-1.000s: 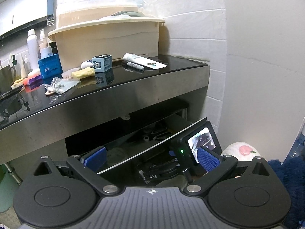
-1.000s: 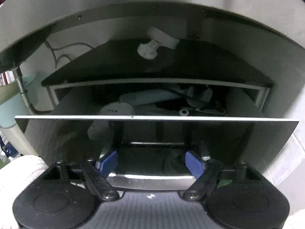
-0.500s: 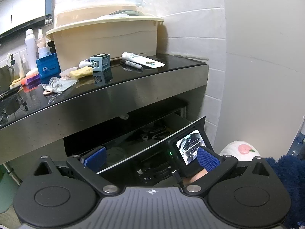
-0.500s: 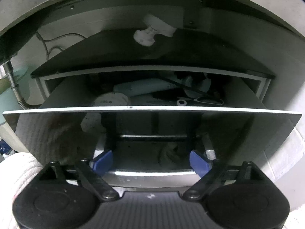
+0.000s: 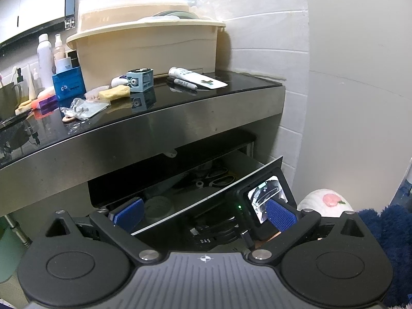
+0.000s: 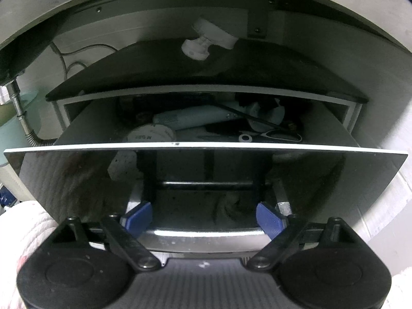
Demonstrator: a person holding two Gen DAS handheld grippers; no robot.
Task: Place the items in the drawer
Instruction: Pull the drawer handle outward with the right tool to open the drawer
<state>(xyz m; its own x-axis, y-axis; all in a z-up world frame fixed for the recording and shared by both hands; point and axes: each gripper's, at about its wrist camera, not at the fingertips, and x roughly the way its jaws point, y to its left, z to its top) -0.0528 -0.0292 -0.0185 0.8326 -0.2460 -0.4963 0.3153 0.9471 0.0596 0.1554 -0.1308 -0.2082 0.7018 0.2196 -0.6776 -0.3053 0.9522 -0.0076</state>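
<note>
Right gripper (image 6: 203, 217) low against drawer front (image 6: 77, 180), jaws apart, empty, seemingly straddling the handle region; contact not clear. Drawer (image 5: 231, 170) stands part open, already cluttered inside. Left gripper (image 5: 203, 212) just out from it, jaws apart, empty, and nearer the items. Marker (image 5: 185, 83) and tube (image 5: 195, 77) lie flat on countertop (image 5: 231, 90) above and beyond, long axes running left-right.

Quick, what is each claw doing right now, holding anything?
Left gripper: open, holding nothing.
Right gripper: open, empty, at the drawer front.
</note>
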